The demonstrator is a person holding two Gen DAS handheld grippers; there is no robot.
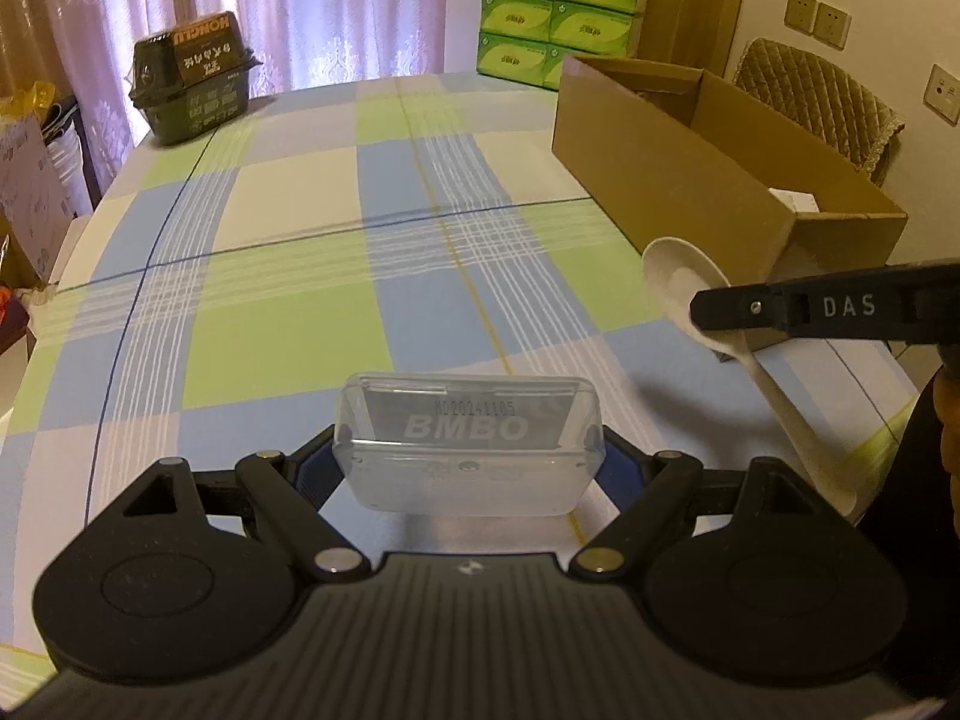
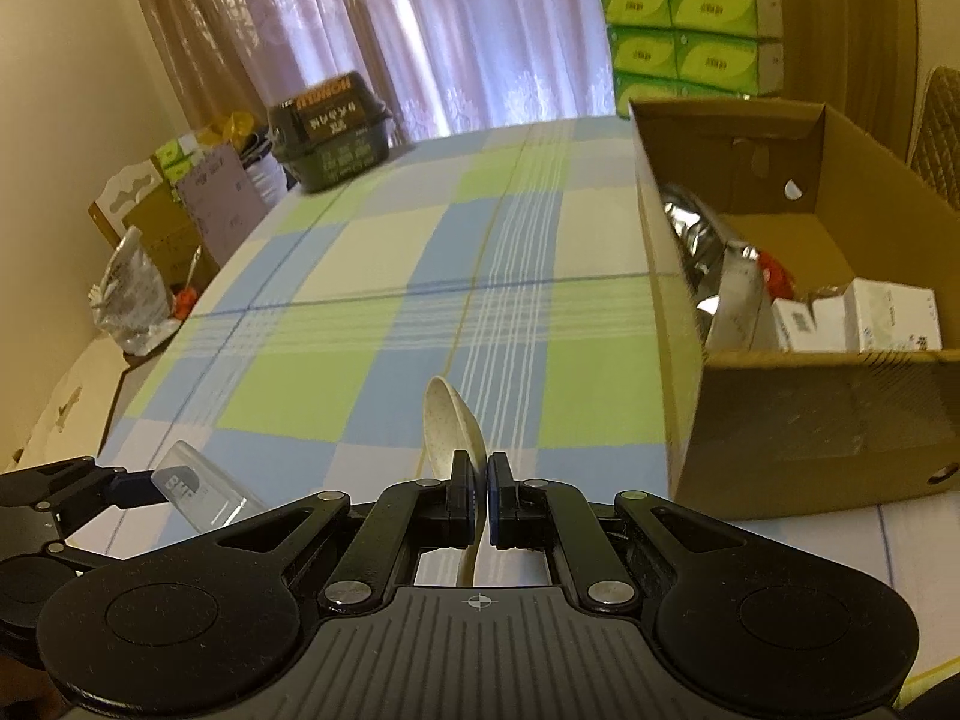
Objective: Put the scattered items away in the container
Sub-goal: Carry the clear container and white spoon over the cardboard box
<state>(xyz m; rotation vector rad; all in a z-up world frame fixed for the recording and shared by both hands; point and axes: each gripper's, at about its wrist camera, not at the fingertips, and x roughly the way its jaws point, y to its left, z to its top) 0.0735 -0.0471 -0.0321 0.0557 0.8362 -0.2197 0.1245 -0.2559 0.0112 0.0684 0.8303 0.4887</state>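
One spoon (image 2: 451,427), one clear case (image 1: 470,445), one cardboard box (image 2: 798,420) — six green tissue packs (image 1: 555,18) stacked.

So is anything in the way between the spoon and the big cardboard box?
Nothing visible. The right gripper holds the white spoon above the checked tablecloth, and the cardboard box sits just to its right with an open top. Only its near wall must be cleared.

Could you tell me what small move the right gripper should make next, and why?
Probably carry the spoon rightward over the cardboard box: the right gripper is shut on its handle, and the open box sits just to its right.
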